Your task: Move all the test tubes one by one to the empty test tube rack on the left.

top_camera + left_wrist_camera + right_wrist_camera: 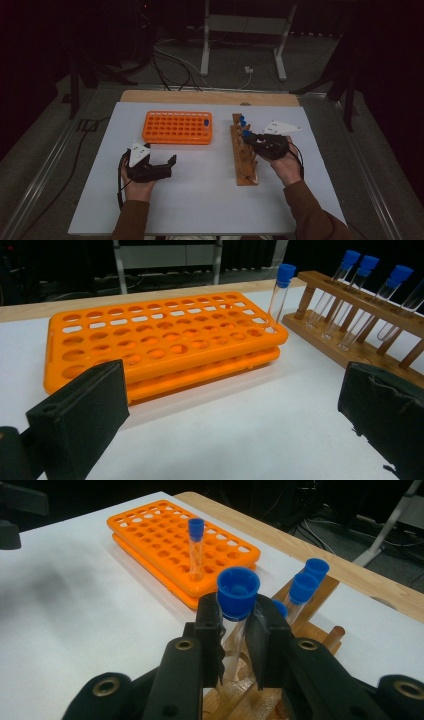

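Observation:
My right gripper is shut on a clear test tube with a blue cap, gripping just below the cap, above the wooden rack. The tube's lower end hangs near the rack's holes. Other blue-capped tubes stand in that rack. In the high view the right gripper hovers over the middle of the wooden rack. An orange rack holds one blue-capped tube at its right end. My left gripper rests open on the table below the orange rack, with nothing between its pads.
The white tabletop has a wooden strip along its far edge. Beyond it lie cables and a metal stand on a dark floor. In the left gripper view, three capped tubes lean in the wooden rack.

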Motion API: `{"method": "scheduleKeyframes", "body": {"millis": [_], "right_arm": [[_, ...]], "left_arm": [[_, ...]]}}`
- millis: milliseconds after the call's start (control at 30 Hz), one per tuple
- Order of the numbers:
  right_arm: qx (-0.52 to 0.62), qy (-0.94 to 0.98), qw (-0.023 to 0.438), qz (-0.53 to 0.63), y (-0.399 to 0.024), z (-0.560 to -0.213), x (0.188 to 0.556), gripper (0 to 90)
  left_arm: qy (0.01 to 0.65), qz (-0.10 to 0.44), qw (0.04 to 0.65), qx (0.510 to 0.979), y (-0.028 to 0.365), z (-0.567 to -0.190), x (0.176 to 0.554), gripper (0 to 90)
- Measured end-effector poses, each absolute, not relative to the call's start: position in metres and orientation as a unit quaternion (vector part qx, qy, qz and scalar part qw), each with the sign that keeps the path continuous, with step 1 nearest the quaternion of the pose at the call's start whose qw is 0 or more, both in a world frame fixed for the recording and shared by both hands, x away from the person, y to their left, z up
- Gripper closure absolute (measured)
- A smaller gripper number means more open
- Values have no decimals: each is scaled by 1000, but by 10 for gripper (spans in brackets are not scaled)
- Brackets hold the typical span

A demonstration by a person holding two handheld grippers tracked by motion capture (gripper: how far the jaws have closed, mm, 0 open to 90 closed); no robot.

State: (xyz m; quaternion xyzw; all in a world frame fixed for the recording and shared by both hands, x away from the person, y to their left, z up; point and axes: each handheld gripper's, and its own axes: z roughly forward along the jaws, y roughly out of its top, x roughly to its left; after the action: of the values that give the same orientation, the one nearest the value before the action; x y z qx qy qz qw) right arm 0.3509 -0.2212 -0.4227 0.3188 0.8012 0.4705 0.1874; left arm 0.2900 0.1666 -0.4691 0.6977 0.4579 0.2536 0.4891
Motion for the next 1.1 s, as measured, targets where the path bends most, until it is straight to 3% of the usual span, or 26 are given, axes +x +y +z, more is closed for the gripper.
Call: {"method": "scheduleKeyframes", "body": {"millis": [500,1100], "right_arm": [[306,799,191,481,-225,-394,350,770],[289,806,147,495,-193,-391,352,769]], "left_arm": [[428,237,522,699,146,-448,293,36],[354,204,536,739,82,-432,314,176]]}}
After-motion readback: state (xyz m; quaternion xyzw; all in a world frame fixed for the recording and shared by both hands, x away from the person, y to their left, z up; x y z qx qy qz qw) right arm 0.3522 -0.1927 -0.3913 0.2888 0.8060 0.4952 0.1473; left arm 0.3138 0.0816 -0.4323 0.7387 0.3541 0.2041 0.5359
